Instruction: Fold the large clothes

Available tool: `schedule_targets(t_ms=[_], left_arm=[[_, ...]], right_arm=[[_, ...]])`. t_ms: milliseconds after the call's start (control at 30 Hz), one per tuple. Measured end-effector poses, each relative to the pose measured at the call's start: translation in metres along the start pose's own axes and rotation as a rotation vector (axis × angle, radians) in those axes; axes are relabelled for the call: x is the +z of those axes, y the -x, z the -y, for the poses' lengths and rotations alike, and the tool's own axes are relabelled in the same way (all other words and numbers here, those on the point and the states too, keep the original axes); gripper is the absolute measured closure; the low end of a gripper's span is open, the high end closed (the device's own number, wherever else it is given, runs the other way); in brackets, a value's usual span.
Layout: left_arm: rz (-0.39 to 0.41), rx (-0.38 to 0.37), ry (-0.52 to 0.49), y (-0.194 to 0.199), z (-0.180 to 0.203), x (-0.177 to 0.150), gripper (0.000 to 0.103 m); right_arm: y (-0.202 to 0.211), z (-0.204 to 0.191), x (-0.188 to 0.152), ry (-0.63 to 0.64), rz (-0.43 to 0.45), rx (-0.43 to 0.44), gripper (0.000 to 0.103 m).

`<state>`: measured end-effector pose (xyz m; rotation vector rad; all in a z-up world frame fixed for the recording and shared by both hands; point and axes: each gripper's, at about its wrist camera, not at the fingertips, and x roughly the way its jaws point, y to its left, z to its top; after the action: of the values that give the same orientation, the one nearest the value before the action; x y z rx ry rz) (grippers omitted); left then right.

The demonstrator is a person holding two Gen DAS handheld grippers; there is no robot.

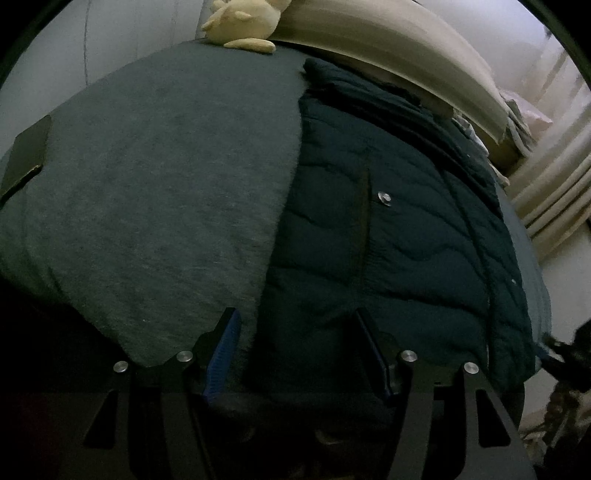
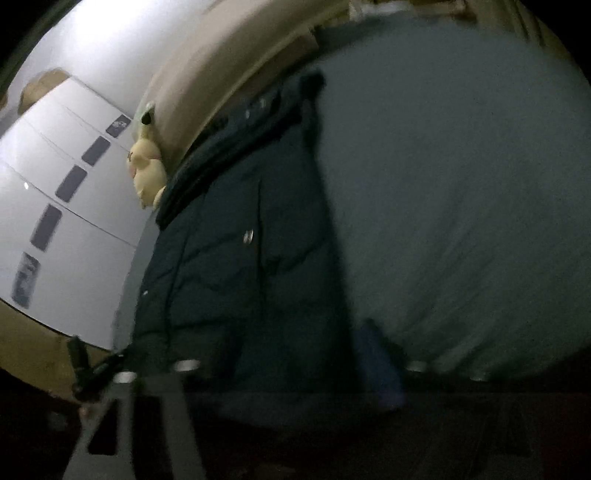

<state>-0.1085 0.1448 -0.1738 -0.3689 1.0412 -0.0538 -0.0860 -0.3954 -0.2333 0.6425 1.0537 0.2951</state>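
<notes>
A big dark puffy jacket point(image 1: 399, 236) lies flat on the grey bed sheet point(image 1: 155, 192). The left gripper point(image 1: 295, 350) is wide open over the jacket's near edge and holds nothing. The right gripper point(image 2: 295, 369) is blurry and dark, so I cannot tell how open it is. A yellow soft toy point(image 1: 240, 26) sits at the far end of the bed.

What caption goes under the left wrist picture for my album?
Open left tongs hover over the near edge of a dark puffy jacket on a grey bed, yellow plush toy beyond.
</notes>
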Motion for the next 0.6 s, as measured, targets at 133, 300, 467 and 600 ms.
schedule_targets(t_ms=[133, 300, 467, 600], left_arm=[[-0.022, -0.005, -0.005, -0.003, 0.000, 0.003, 0.040], [-0.036, 0.003, -0.065, -0.006, 0.008, 0.004, 0.088], [-0.047, -0.008, -0.051, -0.008, 0.006, 0.006, 0.087], [-0.040, -0.007, -0.055, -0.010, 0.006, 0.003, 0.086]], right_arm=[[-0.024, 0.009, -0.009, -0.089, -0.061, 0.050, 0.069], [-0.029, -0.004, -0.015, -0.083, -0.087, 0.097, 0.082], [-0.046, 0.010, -0.013, -0.171, -0.112, 0.144, 0.079], [-0.045, 0.006, -0.015, -0.135, -0.106, 0.119, 0.082]])
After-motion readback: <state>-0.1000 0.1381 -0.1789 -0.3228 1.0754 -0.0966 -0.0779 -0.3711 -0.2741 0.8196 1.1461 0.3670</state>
